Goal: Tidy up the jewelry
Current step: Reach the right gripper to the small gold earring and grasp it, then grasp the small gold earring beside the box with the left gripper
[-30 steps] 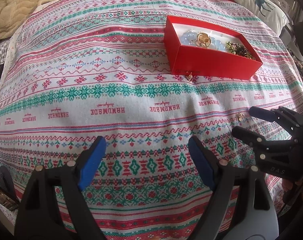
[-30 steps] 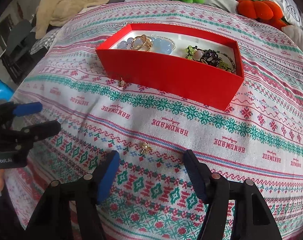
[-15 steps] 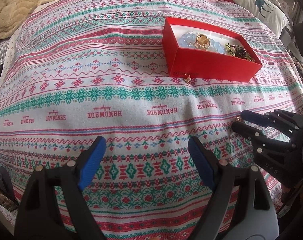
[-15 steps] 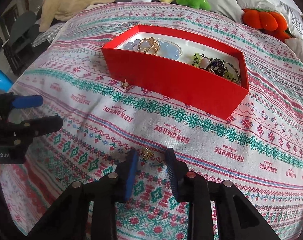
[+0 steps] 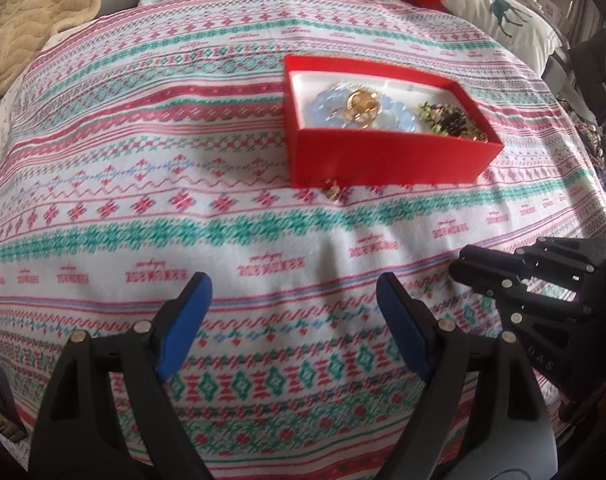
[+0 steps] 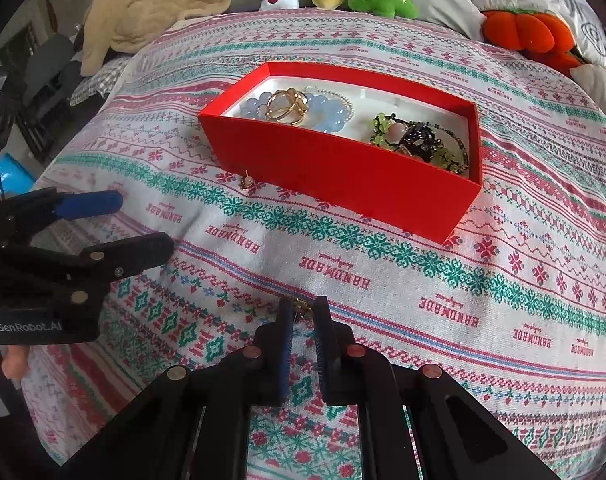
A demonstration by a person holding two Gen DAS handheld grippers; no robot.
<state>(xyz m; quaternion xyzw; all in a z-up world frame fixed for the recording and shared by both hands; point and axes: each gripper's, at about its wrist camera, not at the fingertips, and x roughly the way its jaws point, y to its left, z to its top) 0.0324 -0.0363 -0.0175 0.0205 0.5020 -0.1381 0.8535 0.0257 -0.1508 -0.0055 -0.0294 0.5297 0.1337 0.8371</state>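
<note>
The small gold earring (image 6: pixel 301 307) sits on the patterned cloth (image 6: pixel 423 280), near me and well short of the red box (image 6: pixel 343 176), and my right gripper (image 6: pixel 303 320) has just closed in on it. A second ago those fingers stood wide on either side of the piece; half a second ago they were half closed; now only a narrow slit is left between the blue pads (image 6: pixel 285 332), with the earring at the very tips. I judge that I have it pinched, though the piece is tiny and mostly hidden, so the hold may be only on an edge.

That means the pick is made and the carry to the box comes next. The lift should be slow: the cloth is soft, and a thread could catch on the earring's post.

A second earring (image 6: pixel 245 182) lies on the cloth just in front of the box's near wall, toward its left end; in the left wrist view it shows at the foot of the box (image 5: pixel 334 191). It is still to be collected.

Inside the box lie a pale blue bead bracelet (image 6: pixel 327 114) with gold rings (image 6: pixel 289 106) on top at the left, and a dark and green beaded piece (image 6: pixel 419 138) at the right.

My left gripper (image 5: pixel 291 304) hangs above the cloth to the left, fingers spread wide, holding nothing, and it has hardly moved.
</note>
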